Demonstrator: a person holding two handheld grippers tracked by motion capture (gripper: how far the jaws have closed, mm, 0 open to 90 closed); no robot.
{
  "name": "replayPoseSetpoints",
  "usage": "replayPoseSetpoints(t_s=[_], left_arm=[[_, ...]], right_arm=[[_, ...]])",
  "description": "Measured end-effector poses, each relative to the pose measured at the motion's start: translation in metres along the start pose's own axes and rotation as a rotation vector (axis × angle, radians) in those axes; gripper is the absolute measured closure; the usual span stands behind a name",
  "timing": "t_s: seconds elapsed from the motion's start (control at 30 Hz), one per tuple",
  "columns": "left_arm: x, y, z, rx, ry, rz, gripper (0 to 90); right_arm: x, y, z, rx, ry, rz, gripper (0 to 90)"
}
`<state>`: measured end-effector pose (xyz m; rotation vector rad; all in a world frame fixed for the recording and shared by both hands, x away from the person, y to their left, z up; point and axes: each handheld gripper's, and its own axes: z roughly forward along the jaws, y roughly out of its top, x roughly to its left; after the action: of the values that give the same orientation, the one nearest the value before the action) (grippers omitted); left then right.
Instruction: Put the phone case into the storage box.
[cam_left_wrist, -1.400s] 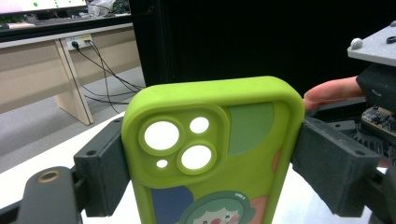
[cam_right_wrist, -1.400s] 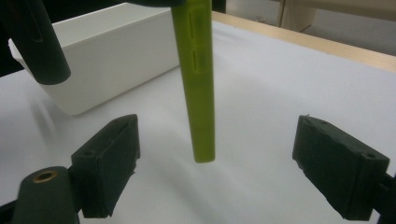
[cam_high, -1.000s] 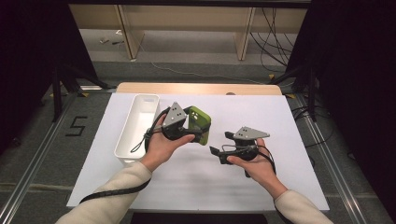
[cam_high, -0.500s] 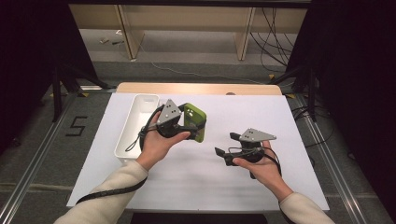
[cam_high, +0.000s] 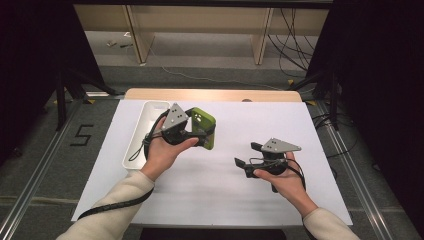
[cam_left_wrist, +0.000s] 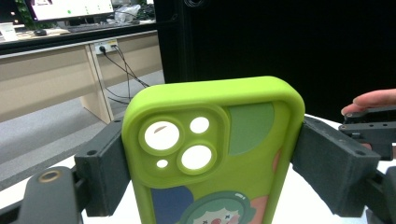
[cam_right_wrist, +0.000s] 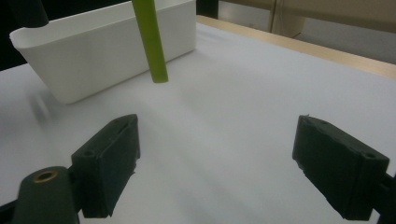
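green phone case clamped in your left gripper, right gripper spread and empty

your left gripper (cam_high: 202, 131) has its two black jaws pressed against the long sides of the lime-green soft rubbery phone case (cam_left_wrist: 212, 154), one jaw on each edge, so the case sits squarely between them and is grasped there. in the left gripper view the case stands upright with its camera end on top, rising well above the jaws. in the high view you hold it lifted off the white table cover (cam_high: 230, 185), just to the right of the long white plastic bin (cam_high: 147, 112), whose near end your hand and gripper overlap.

the case shows its back to the left gripper's camera: a raised rounded-square camera block near the top left with two large round holes and two small ones, a dull green patch at the top right, a dark blue patch lower left, an orange-pink patch at the right edge, and the top of a cartoon face with green hair at the bottom. its corners are rounded and its rim is thick.

your right gripper (cam_right_wrist: 226, 161) has its jaws spread wide with nothing between them but bare table cover. in the right gripper view the case appears as a thin green strip hanging in front of the white bin; its lower end seems clear of the table, though the blur there makes that hard to confirm. your two grippers are well apart.
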<state>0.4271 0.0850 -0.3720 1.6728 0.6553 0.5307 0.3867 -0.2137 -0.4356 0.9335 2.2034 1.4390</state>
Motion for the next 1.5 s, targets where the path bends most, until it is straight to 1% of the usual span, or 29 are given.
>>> replayPoseSetpoints(t_s=[0.67,0.7,0.93,1.03,1.2,1.5], left_arm=[[0.012,0.006,-0.009,-0.008,0.02,0.001,17.2],[0.013,0.006,-0.009,-0.013,0.024,0.007,17.2],[0.017,0.008,-0.012,-0.016,0.036,0.011,17.2],[0.02,0.009,-0.014,-0.021,0.041,0.003,17.3],[0.024,0.01,-0.016,-0.021,0.052,0.003,17.3],[0.028,0.012,-0.019,-0.027,0.058,-0.001,17.3]], right_arm=[[-0.001,-0.001,0.0,-0.002,0.007,-0.001,16.1],[0.0,0.0,0.0,-0.001,0.008,0.0,16.2],[0.0,-0.001,0.0,-0.004,0.013,0.003,16.3],[-0.001,0.0,-0.001,-0.005,0.012,0.005,16.3],[-0.001,0.0,-0.001,-0.004,0.012,0.005,16.3],[-0.002,0.0,-0.002,-0.002,0.012,0.006,16.3]])
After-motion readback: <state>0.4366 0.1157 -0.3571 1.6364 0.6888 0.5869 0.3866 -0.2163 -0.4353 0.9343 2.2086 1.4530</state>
